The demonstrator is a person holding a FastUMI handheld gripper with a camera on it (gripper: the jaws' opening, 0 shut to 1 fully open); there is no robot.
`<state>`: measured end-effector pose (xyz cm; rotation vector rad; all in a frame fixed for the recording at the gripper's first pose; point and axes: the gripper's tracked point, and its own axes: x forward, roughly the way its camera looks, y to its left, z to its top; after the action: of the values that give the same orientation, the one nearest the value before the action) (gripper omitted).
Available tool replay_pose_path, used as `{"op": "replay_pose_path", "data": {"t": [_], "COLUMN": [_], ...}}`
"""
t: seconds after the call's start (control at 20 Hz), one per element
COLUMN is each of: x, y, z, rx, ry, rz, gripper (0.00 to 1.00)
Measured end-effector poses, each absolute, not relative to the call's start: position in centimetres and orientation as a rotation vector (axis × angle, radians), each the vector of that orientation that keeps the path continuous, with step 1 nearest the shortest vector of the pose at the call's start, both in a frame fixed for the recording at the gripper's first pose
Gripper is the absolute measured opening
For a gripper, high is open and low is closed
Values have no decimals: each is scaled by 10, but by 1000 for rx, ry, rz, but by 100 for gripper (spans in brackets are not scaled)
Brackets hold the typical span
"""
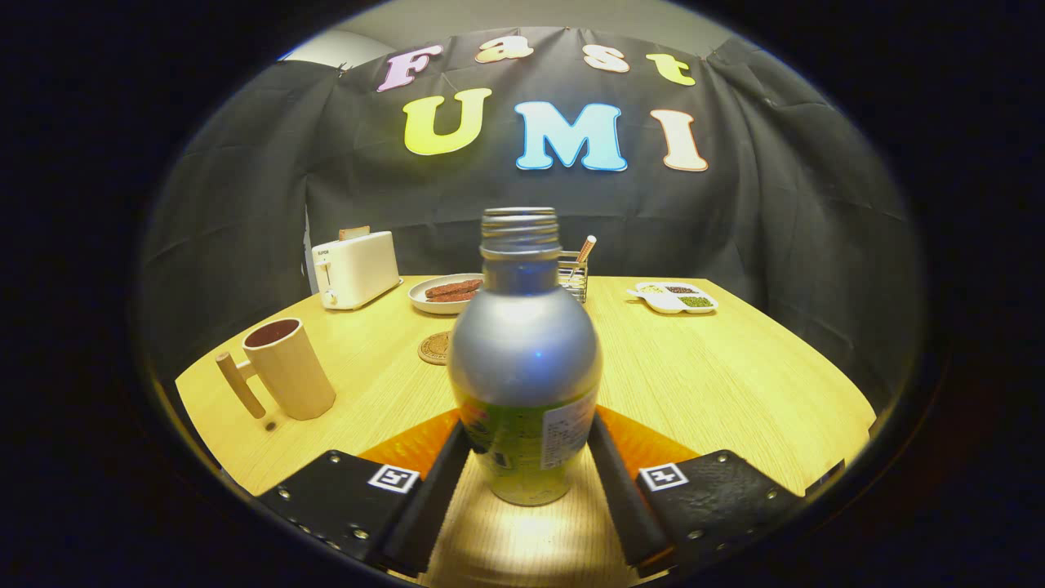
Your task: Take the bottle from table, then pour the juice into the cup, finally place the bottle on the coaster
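Note:
A silver bottle (pixel 524 351) with a green label and an open threaded neck stands upright between my fingers. My gripper (pixel 531 437) is shut on the bottle, both fingers pressing its lower body at the label. Whether its base rests on the wooden table (pixel 718 384) or hangs just above it, I cannot tell. A beige cup (pixel 287 367) with a wooden handle stands ahead to the left of the fingers, dark inside. A round woven coaster (pixel 433 348) lies beyond the bottle, slightly left, partly hidden by it.
At the table's far side stand a white toaster (pixel 356 268), a plate of brown food (pixel 447 292), a wire holder with sticks (pixel 575 273) and a white divided dish of grains (pixel 674 296). The table edge curves close on both sides.

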<state>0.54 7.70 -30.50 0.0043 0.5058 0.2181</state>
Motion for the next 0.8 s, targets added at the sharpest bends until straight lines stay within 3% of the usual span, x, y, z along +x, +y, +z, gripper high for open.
{"op": "replay_pose_path", "data": {"t": [0.25,0.8], "x": [3,7], "y": [76,80], "z": [-301,-274], "rx": [-12,-266], "ry": [542,570], "rz": [217,249], "gripper": [76,76]}}
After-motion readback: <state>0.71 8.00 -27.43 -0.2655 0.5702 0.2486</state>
